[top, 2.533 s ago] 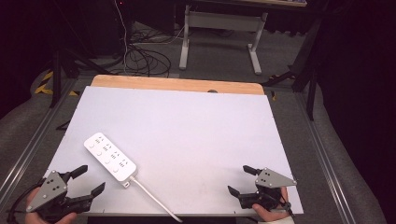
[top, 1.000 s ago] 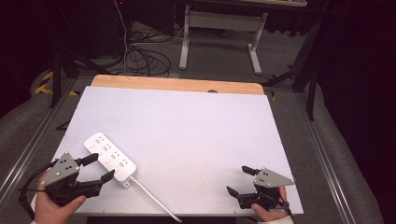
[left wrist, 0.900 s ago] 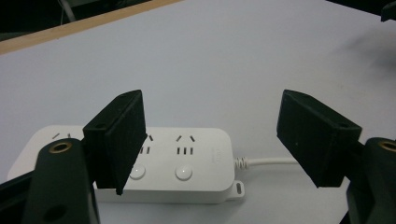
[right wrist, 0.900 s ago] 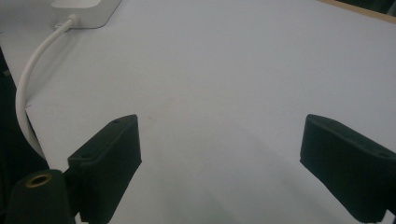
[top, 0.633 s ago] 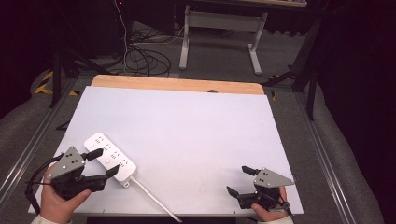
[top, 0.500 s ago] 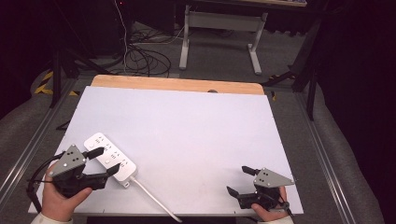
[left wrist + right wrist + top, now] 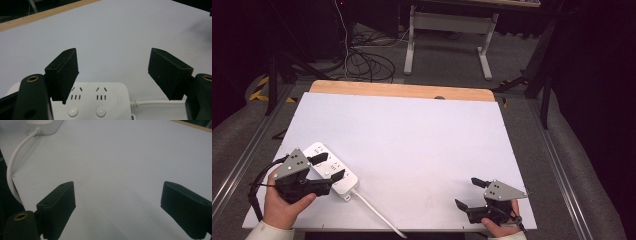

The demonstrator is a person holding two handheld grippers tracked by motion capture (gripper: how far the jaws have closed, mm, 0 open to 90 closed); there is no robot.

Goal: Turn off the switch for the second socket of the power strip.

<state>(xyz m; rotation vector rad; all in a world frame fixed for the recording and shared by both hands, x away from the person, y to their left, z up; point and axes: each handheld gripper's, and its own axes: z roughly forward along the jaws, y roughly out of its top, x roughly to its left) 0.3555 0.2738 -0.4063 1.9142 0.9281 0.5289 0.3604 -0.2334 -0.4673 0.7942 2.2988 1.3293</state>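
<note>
A white power strip (image 7: 330,169) lies slantwise at the near left of the white table top (image 7: 412,135). Its white cable (image 7: 374,215) runs off the front edge. My left gripper (image 7: 331,166) hovers open over the strip's cable end, one jaw on each side of the strip's width. In the left gripper view the strip (image 7: 95,102) with its sockets and two round buttons sits low between the wide-apart jaws of that gripper (image 7: 113,67), with nothing pressed. My right gripper (image 7: 467,192) rests open at the near right corner, its jaws (image 7: 117,197) empty over bare table.
A wooden strip (image 7: 402,91) borders the table's far edge. Beyond it stand a desk frame (image 7: 447,30) and loose floor cables (image 7: 362,60). Metal rails (image 7: 562,165) run along both table sides. The right gripper view catches the strip's end (image 7: 45,123) and its cable (image 7: 15,162).
My left gripper has moved forward and to the right from the table's near left corner until its open jaws are over the power strip. The right gripper has stayed put.
</note>
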